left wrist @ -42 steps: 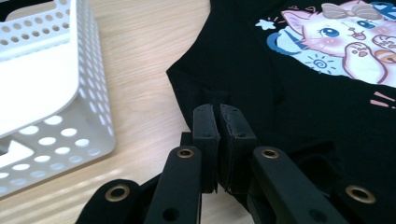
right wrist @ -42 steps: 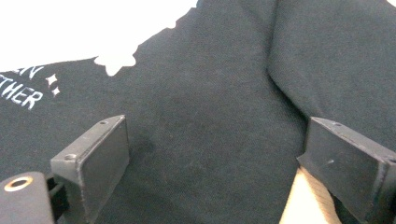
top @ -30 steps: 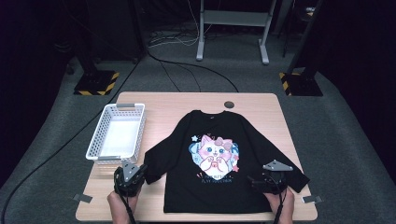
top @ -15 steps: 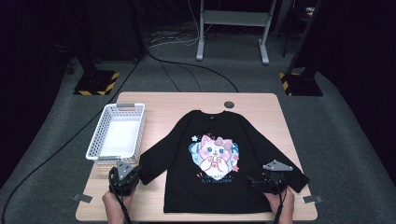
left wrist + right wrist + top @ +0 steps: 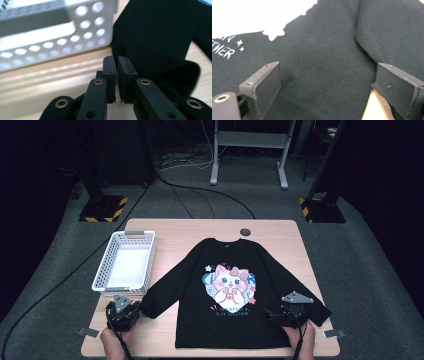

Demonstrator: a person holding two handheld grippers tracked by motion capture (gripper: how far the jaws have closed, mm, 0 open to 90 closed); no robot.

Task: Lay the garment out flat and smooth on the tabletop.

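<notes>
Since earlier frame: left gripper (image 5: pixel 131 308) shifted slightly; right gripper (image 5: pixel 281 314) unmoved.
High view: black shirt (image 5: pixel 235 292) flat mid-table, basket (image 5: pixel 126 263) left.
Left gripper view: jaws nearly closed beside sleeve cuff (image 5: pixel 175 70), grip unclear.
Right gripper view: jaws wide, empty, over shirt.

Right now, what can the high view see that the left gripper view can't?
High view alone: the shirt's pink cat print, the right gripper and the whole table. Left gripper view alone: the left gripper jaws almost closed, nothing between them, beside the sleeve cuff. Both: the white basket and the black shirt.
</notes>
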